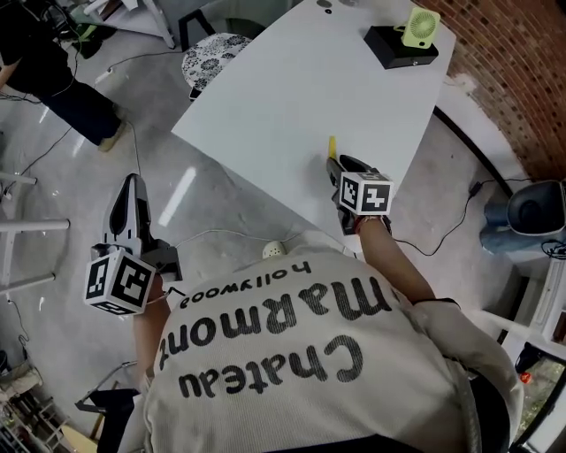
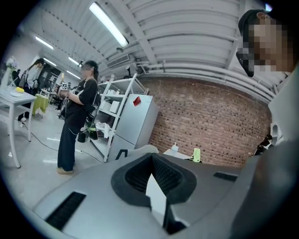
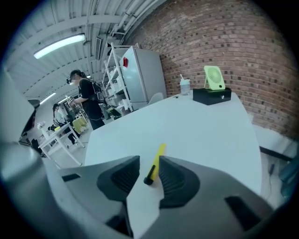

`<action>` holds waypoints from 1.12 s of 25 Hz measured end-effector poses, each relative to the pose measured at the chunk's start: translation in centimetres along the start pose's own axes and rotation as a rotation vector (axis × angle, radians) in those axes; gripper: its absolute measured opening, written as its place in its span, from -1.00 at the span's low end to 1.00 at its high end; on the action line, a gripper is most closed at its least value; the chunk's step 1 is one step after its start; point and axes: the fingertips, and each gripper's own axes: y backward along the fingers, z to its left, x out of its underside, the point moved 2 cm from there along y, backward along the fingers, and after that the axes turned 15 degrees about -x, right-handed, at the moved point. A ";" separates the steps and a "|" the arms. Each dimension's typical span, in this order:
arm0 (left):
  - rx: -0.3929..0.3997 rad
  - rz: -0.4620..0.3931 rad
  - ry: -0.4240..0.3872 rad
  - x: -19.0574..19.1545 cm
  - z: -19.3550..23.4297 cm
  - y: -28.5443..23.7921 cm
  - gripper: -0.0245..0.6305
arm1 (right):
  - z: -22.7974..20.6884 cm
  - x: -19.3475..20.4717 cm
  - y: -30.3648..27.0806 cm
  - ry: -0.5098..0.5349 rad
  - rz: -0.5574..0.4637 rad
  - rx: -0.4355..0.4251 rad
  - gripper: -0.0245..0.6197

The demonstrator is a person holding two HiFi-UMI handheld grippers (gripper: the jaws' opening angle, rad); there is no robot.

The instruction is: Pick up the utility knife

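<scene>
The utility knife (image 1: 332, 147), yellow with a black rear end, lies on the white table (image 1: 292, 88) near its front edge. In the right gripper view the knife (image 3: 155, 163) points away from me, its black end lying between the two jaws. My right gripper (image 1: 339, 165) (image 3: 149, 159) is low over the table and open; there is a gap on each side of the knife and the pads do not press on it. My left gripper (image 1: 133, 181) (image 2: 152, 155) hangs off the table over the floor at the left, shut and empty.
A green fan (image 1: 422, 26) stands on a black box (image 1: 400, 46) at the table's far end. A patterned stool (image 1: 215, 53) sits beyond the table's left edge. A person (image 1: 53, 80) stands on the floor at the far left. Cables cross the floor.
</scene>
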 end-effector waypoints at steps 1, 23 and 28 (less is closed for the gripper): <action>-0.005 0.001 0.003 0.0 0.3 0.0 -0.92 | -0.1 0.1 -0.3 -0.005 0.008 0.011 -0.51; 0.017 -0.019 0.013 -0.8 -0.2 -2.1 -0.92 | -1.0 1.1 -2.2 0.014 0.167 0.145 -0.55; 0.007 -0.022 0.016 -1.0 0.4 -2.6 -0.92 | -0.9 1.0 -2.3 0.005 0.156 0.149 -0.56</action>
